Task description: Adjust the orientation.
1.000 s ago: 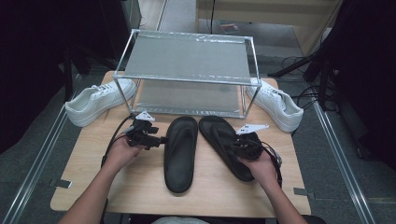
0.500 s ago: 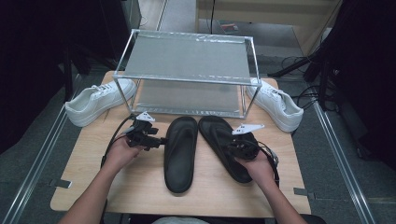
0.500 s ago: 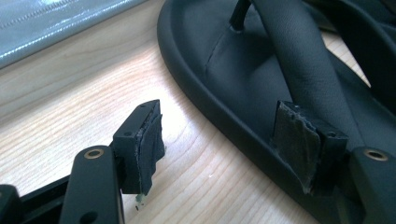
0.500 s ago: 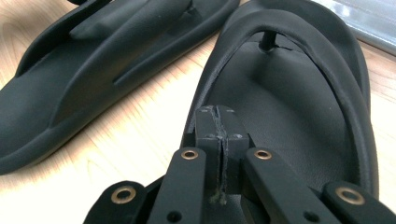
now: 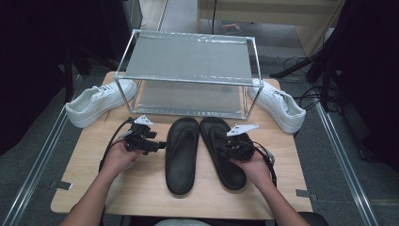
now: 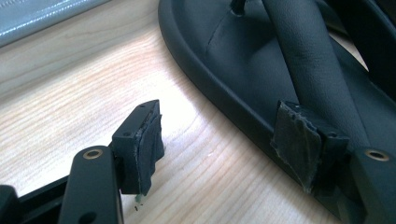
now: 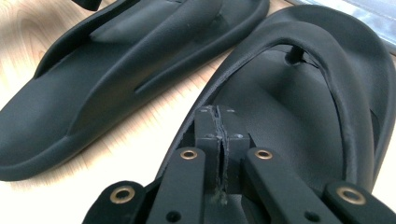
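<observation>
Here, a person seated at a wooden tabletop (image 5: 141,188) works with a claw in each hand, a pair of black flip-flops lying side by side in front of a metal-framed shelf rack (image 5: 188,70). The left flip-flop (image 5: 181,148) sits just in front of the rack's middle, the right flip-flop (image 5: 223,150) close beside it, toes toward the rack. The left claw (image 5: 157,145), gripped in the left hand (image 5: 120,157), hovers at the outer edge of the left flip-flop with its jaws spread; in the left gripper view one pad (image 6: 144,144) hangs over bare wood and the other pad (image 6: 299,140) stands against the sandal's rim and strap. The right claw (image 5: 233,146), held in the right hand (image 5: 254,165), rests over the right flip-flop, and in the right gripper view its jaws are pressed together above the footbed, with nothing seen between them. A white sneaker (image 5: 96,101) sits at the rack's left end, and a second white sneaker (image 5: 280,106) sits at its right end.
</observation>
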Tool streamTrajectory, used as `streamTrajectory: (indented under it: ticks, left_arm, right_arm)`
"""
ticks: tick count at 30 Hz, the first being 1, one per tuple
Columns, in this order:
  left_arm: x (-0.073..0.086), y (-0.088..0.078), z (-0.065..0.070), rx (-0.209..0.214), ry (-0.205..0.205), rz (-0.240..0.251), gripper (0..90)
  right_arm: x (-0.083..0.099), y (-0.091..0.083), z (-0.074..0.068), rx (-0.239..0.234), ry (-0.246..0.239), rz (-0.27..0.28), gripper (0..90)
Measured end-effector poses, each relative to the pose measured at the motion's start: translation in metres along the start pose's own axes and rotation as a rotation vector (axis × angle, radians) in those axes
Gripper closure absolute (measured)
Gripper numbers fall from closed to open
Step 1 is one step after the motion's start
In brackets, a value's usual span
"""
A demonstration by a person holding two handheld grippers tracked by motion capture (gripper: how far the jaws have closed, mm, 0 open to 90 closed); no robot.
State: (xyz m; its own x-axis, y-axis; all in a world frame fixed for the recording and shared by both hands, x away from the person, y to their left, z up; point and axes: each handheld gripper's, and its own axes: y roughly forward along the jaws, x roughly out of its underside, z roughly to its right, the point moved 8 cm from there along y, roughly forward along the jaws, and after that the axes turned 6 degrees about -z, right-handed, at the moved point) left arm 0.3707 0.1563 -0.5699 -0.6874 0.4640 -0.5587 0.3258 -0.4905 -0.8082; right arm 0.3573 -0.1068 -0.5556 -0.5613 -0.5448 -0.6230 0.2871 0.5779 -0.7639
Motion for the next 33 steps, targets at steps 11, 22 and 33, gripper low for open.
streamTrajectory:
  ticks: [11,22,33]
  left_arm:
    - [0.006,-0.001,0.009,0.153,-0.008,-0.019,31.8]
    - [0.01,-0.007,0.018,0.192,0.047,-0.006,18.9]
    - [0.019,0.004,0.019,0.066,0.09,-0.074,65.2]
  right_arm:
    - [-0.007,0.007,-0.006,-0.022,-0.024,-0.007,88.9]
    - [-0.013,0.013,-0.011,-0.039,-0.043,-0.013,88.9]
    - [-0.017,0.018,-0.015,-0.054,-0.056,-0.014,88.5]
